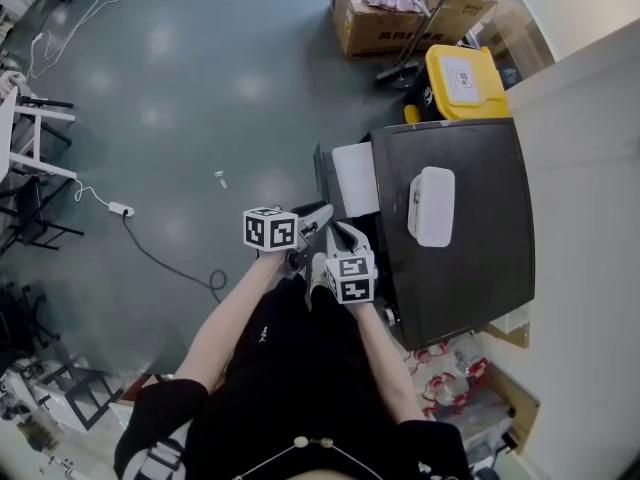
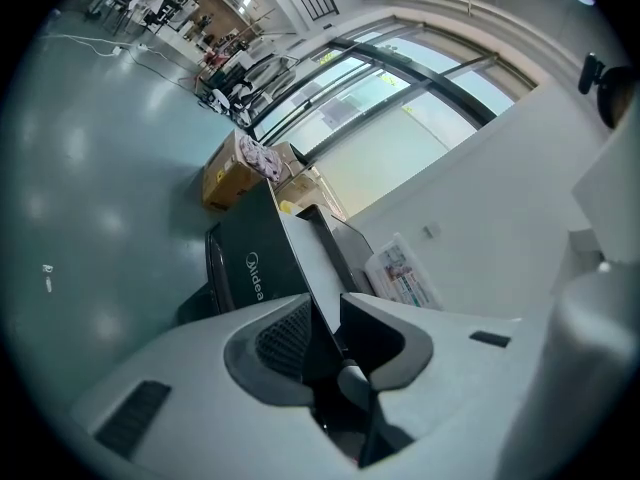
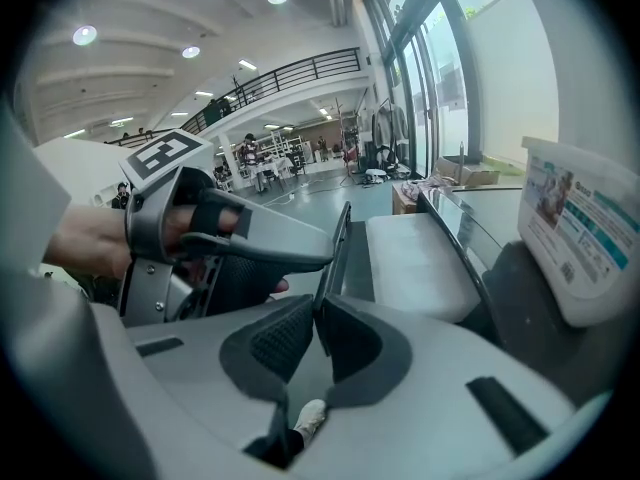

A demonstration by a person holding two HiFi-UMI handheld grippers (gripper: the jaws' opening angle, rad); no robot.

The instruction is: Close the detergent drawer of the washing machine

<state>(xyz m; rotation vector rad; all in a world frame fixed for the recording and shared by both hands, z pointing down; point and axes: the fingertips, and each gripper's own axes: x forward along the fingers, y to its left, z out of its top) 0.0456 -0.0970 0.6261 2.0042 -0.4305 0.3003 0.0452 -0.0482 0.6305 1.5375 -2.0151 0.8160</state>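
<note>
The washing machine point(image 1: 460, 258) has a dark top, and its detergent drawer point(image 1: 356, 178) stands pulled out to the left, a white tray behind a dark front panel point(image 1: 321, 173). Both grippers sit at the near end of that panel. My left gripper point(image 1: 318, 214) has the panel's edge point(image 2: 262, 258) between its jaws point(image 2: 325, 310), which are shut on it. My right gripper point(image 1: 345, 234) is shut on the same thin edge point(image 3: 340, 238), just beside the left one point(image 3: 225, 233), with its pads point(image 3: 283, 336) pressed against the panel.
A white detergent box point(image 1: 432, 205) lies on the machine's top. Behind the machine stand a yellow-lidded bin point(image 1: 462, 80) and an open cardboard box point(image 1: 385, 13). A power strip with its cable point(image 1: 120, 209) lies on the grey floor at the left. A wall runs along the right.
</note>
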